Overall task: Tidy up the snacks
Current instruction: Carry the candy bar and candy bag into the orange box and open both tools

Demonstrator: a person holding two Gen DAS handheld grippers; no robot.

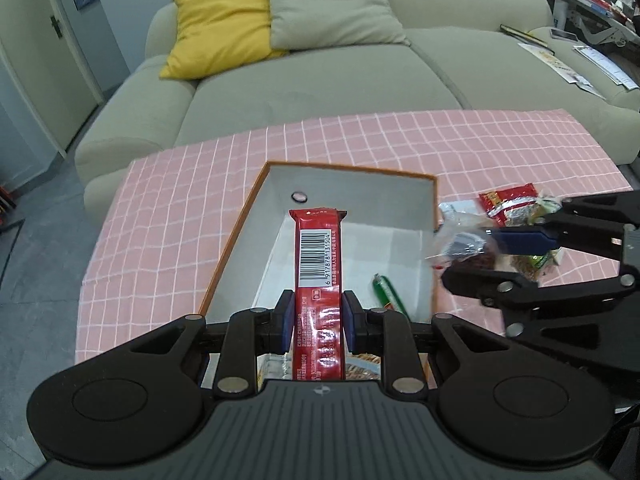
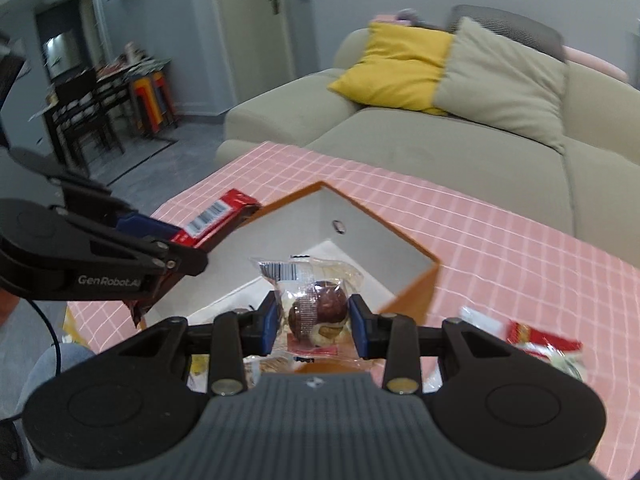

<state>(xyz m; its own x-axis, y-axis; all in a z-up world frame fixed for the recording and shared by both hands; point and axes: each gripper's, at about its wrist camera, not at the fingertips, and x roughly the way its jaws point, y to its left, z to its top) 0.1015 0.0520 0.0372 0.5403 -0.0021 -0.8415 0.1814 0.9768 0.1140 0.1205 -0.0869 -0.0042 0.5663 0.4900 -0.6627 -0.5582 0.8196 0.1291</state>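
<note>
While the left gripper [image 1: 317,322] hangs over the near end of the open box with orange edges and grey inside [image 1: 424,216], its blue pads squeeze a long red snack bar with a barcode [image 1: 318,256] from both sides. The bar sticks out forward, above the box floor, with its far end short of the far wall. The box sits on the pink checked tablecloth [image 1: 180,208], and a green wrapped stick [image 1: 387,291] lies on the box floor near the right wall. A small round hole [image 1: 299,197] shows in the far wall.

The right gripper [image 2: 315,318] is clamped on a clear plastic packet with round brown chocolate balls inside [image 2: 316,304]. In the right wrist view it is over the near corner of the box; in the left wrist view it sits just outside the right wall, so it looks to be about at that edge. The two grippers are close side by side but apart.

On the cloth right of the box lies a small pile of loose snack packets [image 1: 510,202], red and clear ones, just beside the box wall; their exact number is hard to tell because they blur. Most of the box floor is bare. The cloth to the left of the box and behind it is bare too. A pale green sofa [image 1: 320,84] with a yellow cushion [image 1: 220,28] stands past the far table edge.
</note>
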